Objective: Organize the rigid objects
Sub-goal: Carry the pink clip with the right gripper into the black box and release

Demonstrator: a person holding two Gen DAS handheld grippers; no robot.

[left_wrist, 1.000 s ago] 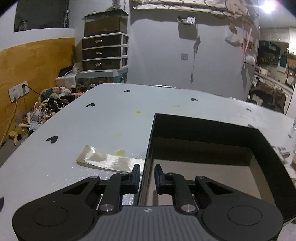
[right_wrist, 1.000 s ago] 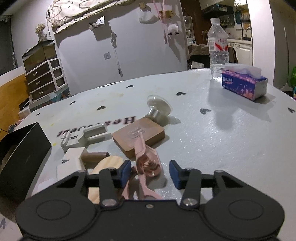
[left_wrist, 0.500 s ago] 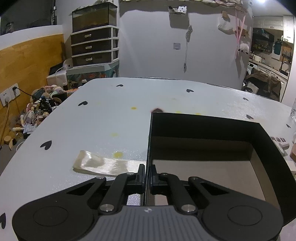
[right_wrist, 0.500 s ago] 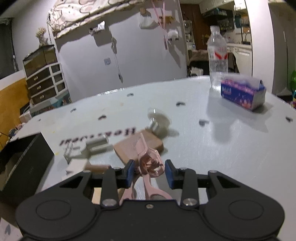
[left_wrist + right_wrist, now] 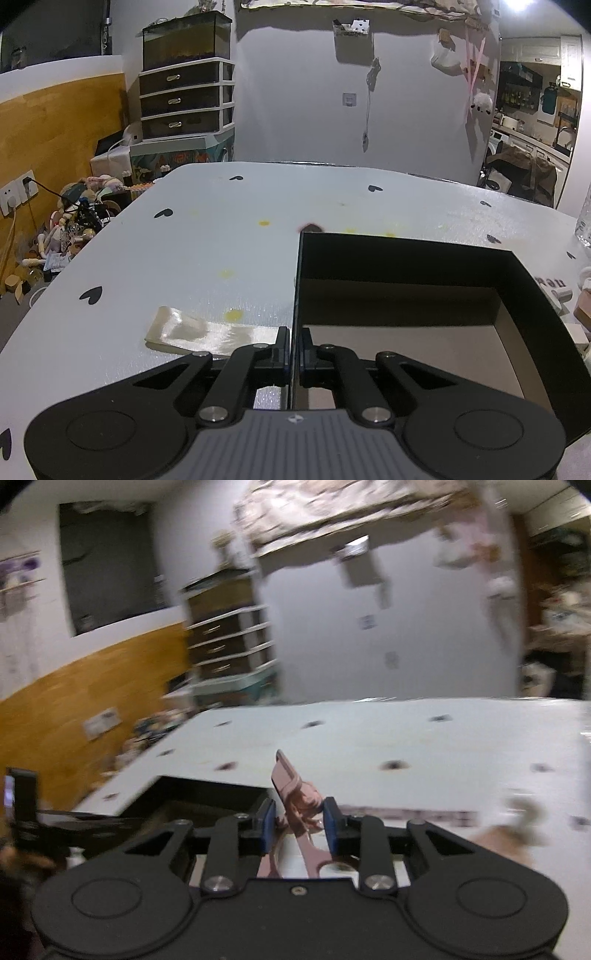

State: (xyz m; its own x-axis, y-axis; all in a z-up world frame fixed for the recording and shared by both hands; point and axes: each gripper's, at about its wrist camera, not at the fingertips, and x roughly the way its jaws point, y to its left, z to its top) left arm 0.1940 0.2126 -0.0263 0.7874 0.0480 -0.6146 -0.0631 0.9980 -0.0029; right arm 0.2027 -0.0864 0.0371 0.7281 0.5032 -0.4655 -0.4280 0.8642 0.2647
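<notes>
Above the table [image 5: 406,738], right jaws clamped on pink tool [image 5: 301,805]; left jaws pinching box wall [image 5: 295,295].

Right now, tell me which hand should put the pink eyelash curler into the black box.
Right. The right gripper is shut on the pink eyelash curler and faces the black box. The left gripper is clamped on the box's wall, probably steadying it.

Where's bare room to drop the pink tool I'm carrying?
The black box floor, ringed by its dark walls, shows bare. So does the white table left of the box, beyond the clear strip. The table past the box's right wall is crowded with small items. The left gripper pinches the near wall.
</notes>
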